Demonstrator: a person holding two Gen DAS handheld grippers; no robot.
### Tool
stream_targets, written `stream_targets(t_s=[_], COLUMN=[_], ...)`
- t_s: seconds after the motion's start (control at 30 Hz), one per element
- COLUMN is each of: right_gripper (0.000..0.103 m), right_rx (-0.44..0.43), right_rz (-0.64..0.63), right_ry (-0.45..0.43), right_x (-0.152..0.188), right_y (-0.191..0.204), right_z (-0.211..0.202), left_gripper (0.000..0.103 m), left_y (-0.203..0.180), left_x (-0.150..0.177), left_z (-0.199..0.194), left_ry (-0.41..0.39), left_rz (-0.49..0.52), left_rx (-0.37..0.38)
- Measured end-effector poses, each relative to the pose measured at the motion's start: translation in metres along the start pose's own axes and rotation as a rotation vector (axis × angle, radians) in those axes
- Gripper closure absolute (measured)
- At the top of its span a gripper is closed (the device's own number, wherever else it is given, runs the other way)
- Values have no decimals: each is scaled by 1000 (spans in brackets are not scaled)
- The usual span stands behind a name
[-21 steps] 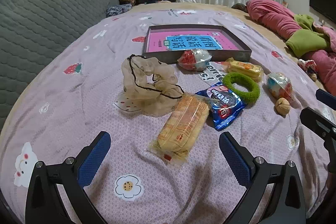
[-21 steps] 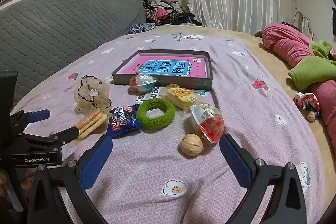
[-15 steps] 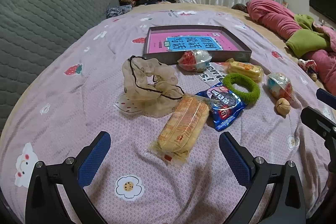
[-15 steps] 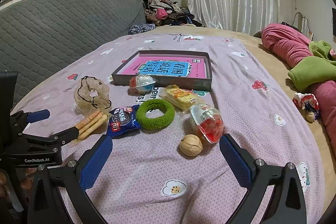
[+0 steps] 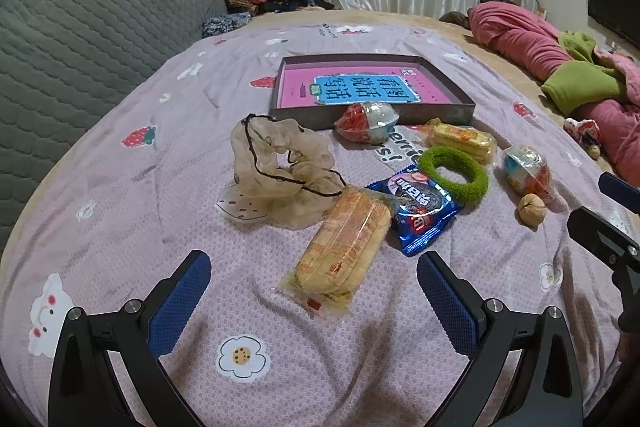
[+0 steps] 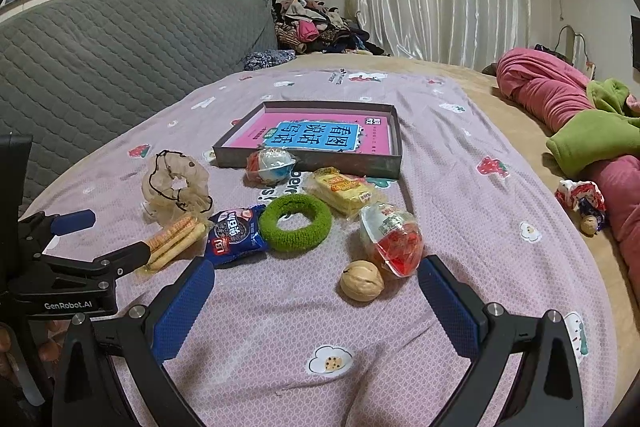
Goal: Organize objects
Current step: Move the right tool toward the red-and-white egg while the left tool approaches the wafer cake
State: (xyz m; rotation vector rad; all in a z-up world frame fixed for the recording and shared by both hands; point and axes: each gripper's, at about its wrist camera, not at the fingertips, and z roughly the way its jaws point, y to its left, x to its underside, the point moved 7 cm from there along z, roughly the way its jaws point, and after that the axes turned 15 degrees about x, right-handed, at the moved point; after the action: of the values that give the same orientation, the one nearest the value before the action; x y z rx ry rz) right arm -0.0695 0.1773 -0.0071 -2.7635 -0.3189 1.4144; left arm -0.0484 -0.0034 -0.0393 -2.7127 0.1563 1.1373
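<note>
Left tongs (image 5: 314, 291) (open) face lengthwise biscuit pack (image 5: 342, 247)

Bed (image 5: 120, 227) in lilac sheet, tray (image 5: 440, 113), scrunchies (image 5: 276, 167), snack packets (image 5: 344, 243), walnut (image 5: 531, 209)

A shallow grey box (image 6: 320, 163) holding a pink book is seen on the bed; before it are scattered a beige scrunchie (image 5: 276, 167), green hair ring (image 6: 295, 223), snack packets (image 5: 344, 251), a walnut (image 6: 362, 281)

We see almost no change: in the left wrist view the walnut (image 5: 531, 209) and the cookie packet (image 5: 416, 203) sit a touch higher in the frame than before.
</note>
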Motion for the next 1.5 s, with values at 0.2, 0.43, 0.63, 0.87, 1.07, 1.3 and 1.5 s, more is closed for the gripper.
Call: stream_targets(t_s=[0.2,0.43,0.63,0.87,1.07,1.3,1.5], right_gripper=[0,0,0,0,0,0,0], right_rx=[0,2,20,19,15,14,-10], right_rz=[5,3,-22,-17,-11,-46,-28], right_ry=[-4,-11,-24,-10,18,56,114], right_x=[-2,-2,-4,-11,-14,-17,-16], right_y=[-1,-1,-2,-10,-20,-27,-35], right_z=[1,-1,-4,0,8,21,39], left_gripper=[0,0,0,0,0,0,0], left_y=[-2,0,1,-1,-3,1,7], left_x=[-2,-3,-6,-8,-8,-2,-2], left_z=[-2,-1,-2,2,11,28,34], left_ry=[-5,-2,-11,2,12,51,55], left_rz=[3,-11,-20,-30,-26,-34,-38], left_rx=[3,0,5,14,6,7,-3])
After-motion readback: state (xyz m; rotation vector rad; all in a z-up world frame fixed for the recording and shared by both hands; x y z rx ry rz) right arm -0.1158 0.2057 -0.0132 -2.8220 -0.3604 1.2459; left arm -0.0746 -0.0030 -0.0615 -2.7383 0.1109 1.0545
